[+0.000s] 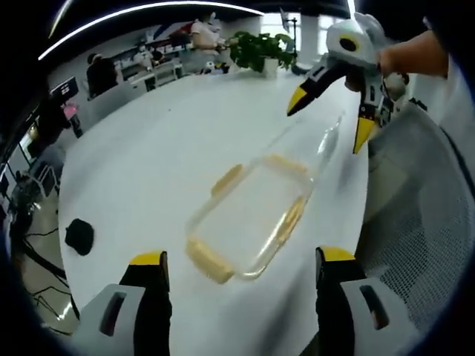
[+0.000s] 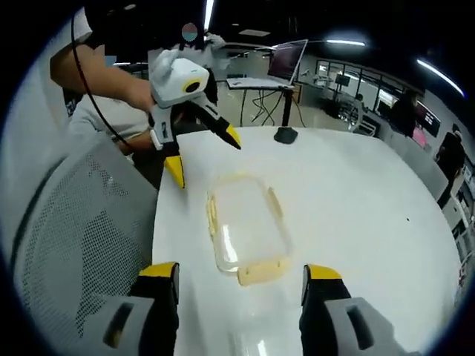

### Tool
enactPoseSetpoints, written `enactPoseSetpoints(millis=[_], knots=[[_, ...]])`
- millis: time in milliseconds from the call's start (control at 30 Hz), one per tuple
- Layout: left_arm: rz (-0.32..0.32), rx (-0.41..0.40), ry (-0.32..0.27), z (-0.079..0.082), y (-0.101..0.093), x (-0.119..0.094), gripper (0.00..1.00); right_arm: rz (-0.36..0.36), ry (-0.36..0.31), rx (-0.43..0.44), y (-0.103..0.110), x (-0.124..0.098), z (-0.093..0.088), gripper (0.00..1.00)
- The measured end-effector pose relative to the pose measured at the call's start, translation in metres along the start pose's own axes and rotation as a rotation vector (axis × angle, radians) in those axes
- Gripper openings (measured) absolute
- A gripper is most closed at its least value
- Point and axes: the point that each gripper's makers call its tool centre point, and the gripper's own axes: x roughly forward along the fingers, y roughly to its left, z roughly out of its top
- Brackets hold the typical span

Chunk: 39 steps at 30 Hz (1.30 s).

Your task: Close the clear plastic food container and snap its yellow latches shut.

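Note:
A clear plastic container (image 1: 252, 211) with pale yellow latches (image 1: 209, 261) lies flat on the white table (image 1: 148, 148), near the edge by the chair. Its lid looks to be on; whether the latches are snapped down I cannot tell. My left gripper (image 1: 243, 256) is open just short of the container's near end. My right gripper (image 1: 326, 130), held in a hand, hovers open over the far end. In the right gripper view the container (image 2: 245, 230) lies in front of my open right gripper (image 2: 241, 270), with my left gripper (image 2: 208, 165) open beyond it.
A grey mesh chair (image 1: 423, 222) (image 2: 82, 245) stands against the table edge beside the container. A small black object (image 1: 79, 236) lies on the table, and a black stand (image 2: 286, 135) sits at its far side. A potted plant (image 1: 260, 48) and people at desks are behind.

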Motion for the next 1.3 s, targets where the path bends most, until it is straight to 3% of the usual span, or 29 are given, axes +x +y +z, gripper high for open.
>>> enactPoseSetpoints(millis=[1300], knots=[[-0.137, 0.21, 0.149, -0.019, 0.022, 0.012, 0.74, 0.126, 0.158, -0.077, -0.009, 0.026, -0.004, 0.62]])
